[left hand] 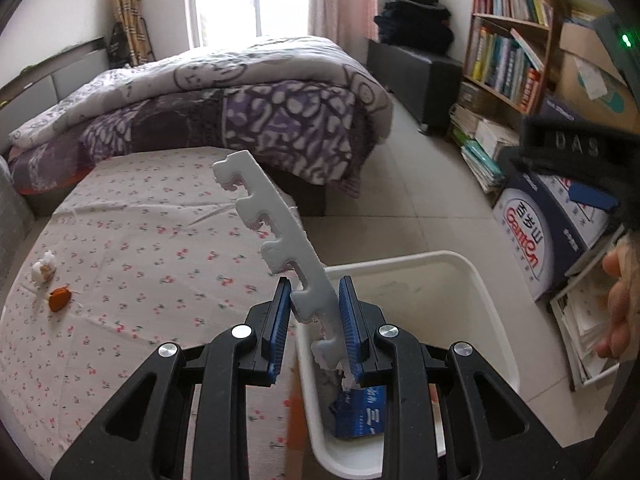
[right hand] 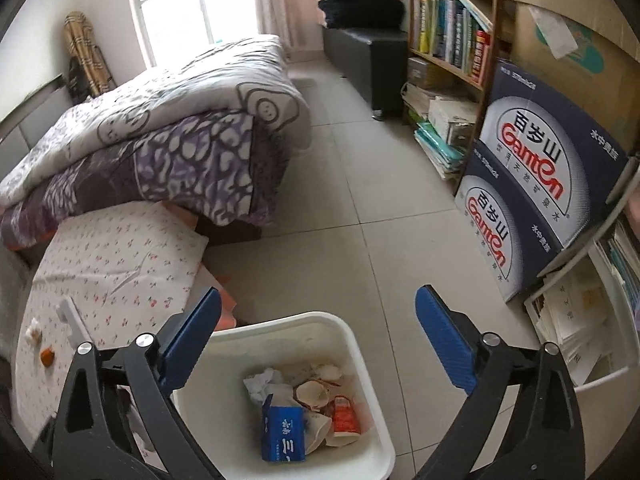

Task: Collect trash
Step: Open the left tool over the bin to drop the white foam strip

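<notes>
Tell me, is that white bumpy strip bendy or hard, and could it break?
The white foam strip probably stays fairly stiff: it sticks up unsupported from the left gripper. It's likely very light. Its torn, crumbly notches suggest it snaps easily.

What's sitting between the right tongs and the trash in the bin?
Nothing: the open right tongs hang above the bin, with clear air down to the trash, as the right wrist view shows.
</notes>
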`<state>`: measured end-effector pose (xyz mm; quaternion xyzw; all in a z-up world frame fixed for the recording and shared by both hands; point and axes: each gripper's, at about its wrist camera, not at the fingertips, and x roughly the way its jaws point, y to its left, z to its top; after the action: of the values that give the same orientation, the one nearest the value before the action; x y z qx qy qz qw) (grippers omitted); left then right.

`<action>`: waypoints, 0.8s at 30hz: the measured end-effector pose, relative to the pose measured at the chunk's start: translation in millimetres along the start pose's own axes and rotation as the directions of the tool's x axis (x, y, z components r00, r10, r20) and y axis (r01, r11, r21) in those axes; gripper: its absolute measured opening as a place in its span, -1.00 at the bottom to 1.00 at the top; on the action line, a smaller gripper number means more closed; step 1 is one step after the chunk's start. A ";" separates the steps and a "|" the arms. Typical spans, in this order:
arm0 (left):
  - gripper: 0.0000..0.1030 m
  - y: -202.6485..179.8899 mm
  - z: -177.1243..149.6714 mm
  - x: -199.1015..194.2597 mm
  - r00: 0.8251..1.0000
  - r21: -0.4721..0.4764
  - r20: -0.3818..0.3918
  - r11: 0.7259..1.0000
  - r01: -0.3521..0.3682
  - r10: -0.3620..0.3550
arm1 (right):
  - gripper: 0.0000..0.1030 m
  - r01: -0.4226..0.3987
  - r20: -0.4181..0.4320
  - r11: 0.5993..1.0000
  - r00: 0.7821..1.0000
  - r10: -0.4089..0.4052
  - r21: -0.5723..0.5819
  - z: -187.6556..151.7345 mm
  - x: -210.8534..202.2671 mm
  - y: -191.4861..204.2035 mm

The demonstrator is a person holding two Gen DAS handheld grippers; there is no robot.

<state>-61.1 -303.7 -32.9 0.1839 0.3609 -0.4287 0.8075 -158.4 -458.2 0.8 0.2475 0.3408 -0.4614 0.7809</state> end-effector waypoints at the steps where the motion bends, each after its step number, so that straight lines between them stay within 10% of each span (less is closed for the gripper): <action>1: -0.51 -4.6 -0.8 1.5 1.000 0.009 -0.005 1.000 0.010 -0.009 | 0.84 0.004 0.002 1.000 1.000 -0.004 0.008 0.7 0.3 -2.6; 10: -0.42 -23.9 -5.4 7.1 0.994 0.060 -0.038 0.992 0.108 -0.106 | 0.84 -0.003 0.009 0.997 1.000 0.002 0.074 5.9 -1.1 -13.8; 16: 0.29 -19.1 -4.9 4.7 0.987 0.046 -0.049 0.987 0.156 -0.154 | 0.84 -0.020 0.009 0.998 1.000 0.020 0.058 6.7 -2.1 -1.3; 24: 0.52 32.2 -5.2 5.3 0.997 0.006 -0.072 1.000 0.020 -0.019 | 0.86 -0.066 0.007 0.996 0.998 0.066 0.060 7.3 -6.0 22.8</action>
<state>-34.7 -285.4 -40.8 0.1982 0.3901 -0.4309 0.7893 -138.0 -449.7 11.7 0.2811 0.3166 -0.4459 0.7887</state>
